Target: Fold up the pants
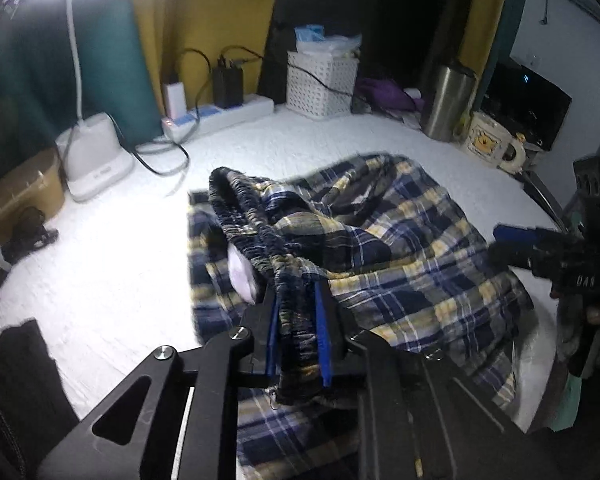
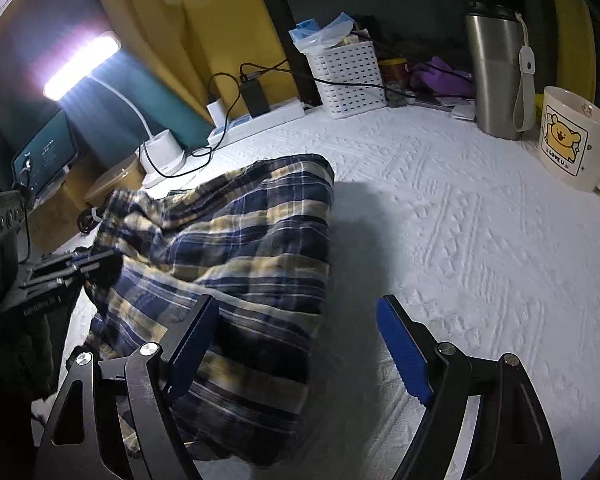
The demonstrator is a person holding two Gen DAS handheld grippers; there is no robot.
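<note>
White textured bedding (image 2: 460, 240) is carrying the plaid pants (image 1: 400, 248) in a heap. Left gripper (image 1: 298, 344) is pinching their gathered waistband tight. Right gripper (image 2: 296, 348) is gaping wide, empty, over the pants' near edge. Only the right view is showing a bear mug (image 2: 572, 140) clearly.

The pants (image 1: 380, 240) are motion-blurred — their lower part hidden behind the left gripper (image 1: 298, 344).
</note>
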